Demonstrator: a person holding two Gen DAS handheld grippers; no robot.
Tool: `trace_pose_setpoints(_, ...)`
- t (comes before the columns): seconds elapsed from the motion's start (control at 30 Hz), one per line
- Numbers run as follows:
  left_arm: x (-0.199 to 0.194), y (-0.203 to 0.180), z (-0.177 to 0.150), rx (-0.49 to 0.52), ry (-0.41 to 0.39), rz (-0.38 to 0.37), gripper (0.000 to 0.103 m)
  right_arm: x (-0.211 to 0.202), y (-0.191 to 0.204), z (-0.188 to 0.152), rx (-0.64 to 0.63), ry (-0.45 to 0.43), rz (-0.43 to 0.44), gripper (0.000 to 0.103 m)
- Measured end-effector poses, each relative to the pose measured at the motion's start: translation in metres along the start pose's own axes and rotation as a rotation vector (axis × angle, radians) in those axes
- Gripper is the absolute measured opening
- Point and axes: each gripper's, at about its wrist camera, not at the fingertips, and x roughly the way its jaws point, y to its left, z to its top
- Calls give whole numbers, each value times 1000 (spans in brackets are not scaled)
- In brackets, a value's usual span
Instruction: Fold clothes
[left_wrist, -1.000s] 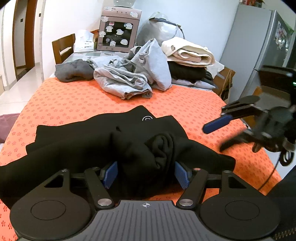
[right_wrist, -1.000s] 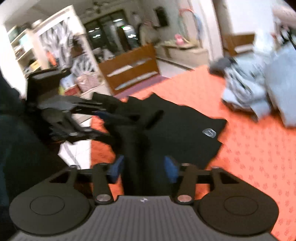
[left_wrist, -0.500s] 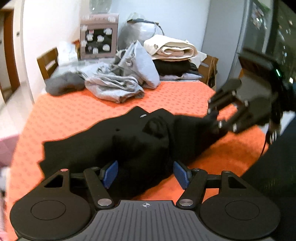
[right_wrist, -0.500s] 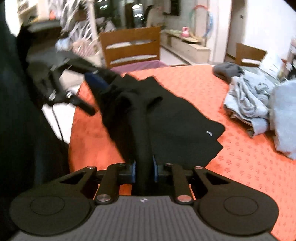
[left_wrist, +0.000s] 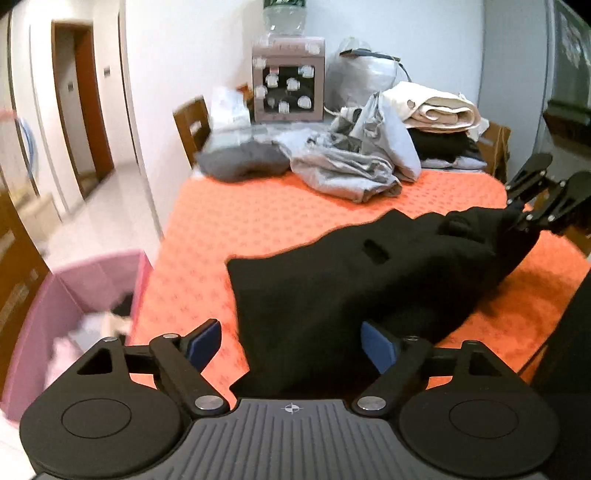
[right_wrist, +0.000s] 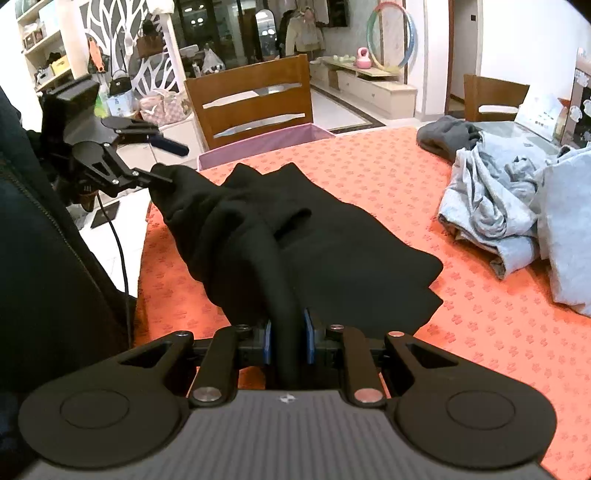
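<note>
A black garment (left_wrist: 369, 280) lies bunched on the orange tablecloth (left_wrist: 258, 218) and is lifted at one end. My right gripper (right_wrist: 288, 339) is shut on a thick fold of the black garment (right_wrist: 295, 236). My left gripper (left_wrist: 291, 343) is open, its blue pads wide apart, with the garment's near edge between them. In the right wrist view the left gripper (right_wrist: 166, 162) sits at the garment's far corner, one finger touching the cloth. In the left wrist view the right gripper (left_wrist: 517, 214) holds the garment's far end up.
A pile of grey clothes (left_wrist: 351, 162) and folded cream and black items (left_wrist: 432, 110) sit at the table's far end. A pink bin (left_wrist: 74, 314) stands left of the table. Wooden chairs (right_wrist: 251, 99) stand around it.
My right gripper has closed on the black garment and lifted its end. My left gripper has swung left and stays open, with the garment now stretched between the two.
</note>
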Motion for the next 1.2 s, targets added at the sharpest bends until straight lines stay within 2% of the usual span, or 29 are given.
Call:
trace_pose_setpoints(0.03, 1, 2, 1, -18, 11, -33, 68, 0, 0, 0, 4, 2, 8, 19)
trace_pose_setpoints(0.07, 2, 4, 1, -36, 23, -67, 43, 0, -1, 0, 7, 4, 17, 19)
trace_pose_setpoints(0.1, 3, 6, 2, -55, 35, -101, 30, -1, 0, 0, 12, 6, 26, 18)
trace_pose_setpoints(0.13, 2, 6, 4, -67, 33, -124, 23, -2, 0, 1, 18, 9, 35, 18)
trace_pose_setpoints(0.3, -5, 19, 24, -136, 27, -201, 20, -11, -1, 3, 65, 27, 115, 17)
trace_pose_setpoints(0.47, 8, 28, 49, -141, 37, -197, 20, -14, -22, 14, 152, 16, 161, 17)
trace_pose_setpoints(0.7, 32, 47, 80, -193, 56, -194, 20, -2, -70, 24, 298, -10, 161, 17)
trace_pose_setpoints(0.83, 53, 56, 94, -202, 67, -160, 17, 8, -93, 33, 356, -33, 145, 17)
trace_pose_setpoints(1.0, 87, 63, 101, -191, 85, -90, 12, 30, -113, 47, 368, -34, 81, 17)
trace_pose_setpoints(1.03, 94, 63, 101, -184, 88, -67, 11, 35, -116, 49, 365, -33, 64, 17)
trace_pose_setpoints(1.1, 106, 65, 101, -168, 93, -18, 2, 43, -121, 53, 366, -32, 30, 16)
trace_pose_setpoints(1.2, 123, 72, 98, -177, 94, 46, 2, 58, -125, 55, 351, -31, -32, 16)
